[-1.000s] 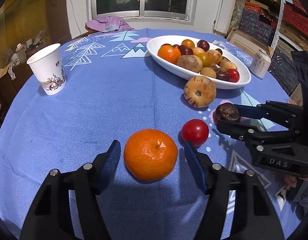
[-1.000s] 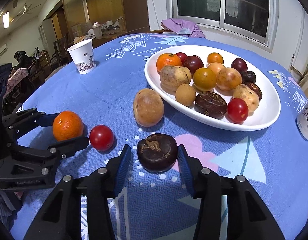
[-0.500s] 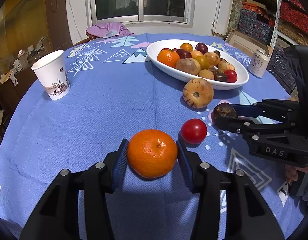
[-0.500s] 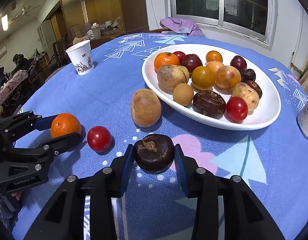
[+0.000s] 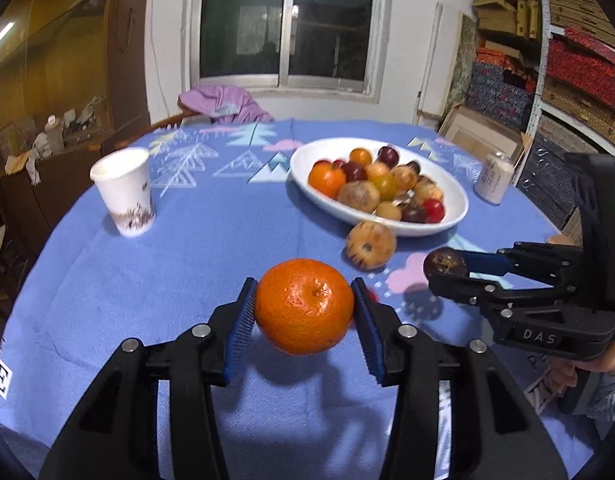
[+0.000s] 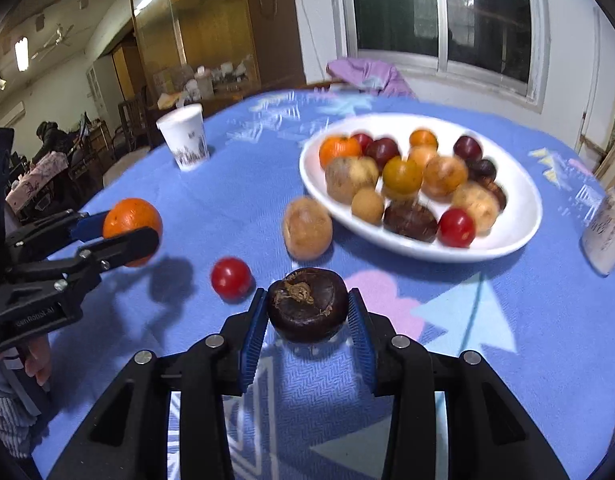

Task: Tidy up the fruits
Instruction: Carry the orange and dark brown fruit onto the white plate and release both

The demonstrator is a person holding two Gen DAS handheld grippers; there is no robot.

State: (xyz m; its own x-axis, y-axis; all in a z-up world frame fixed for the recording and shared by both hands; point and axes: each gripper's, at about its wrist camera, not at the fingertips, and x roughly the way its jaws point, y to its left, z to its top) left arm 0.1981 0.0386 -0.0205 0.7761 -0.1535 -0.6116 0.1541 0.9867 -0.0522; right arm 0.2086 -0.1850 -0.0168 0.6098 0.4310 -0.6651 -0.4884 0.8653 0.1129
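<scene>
Fruit bowl (image 6: 523, 216), tan fruit (image 6: 307, 227) and tomato (image 6: 230, 278) before it

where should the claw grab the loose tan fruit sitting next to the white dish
Grip the tan fruit across its widest middle, one pad on each rounded side. Come from above and from the near side: the white dish crowds its far right side, and the red tomato lies near on its left. It is roundish and looks smooth, so a grip off its middle would probably let it slip out.
</scene>
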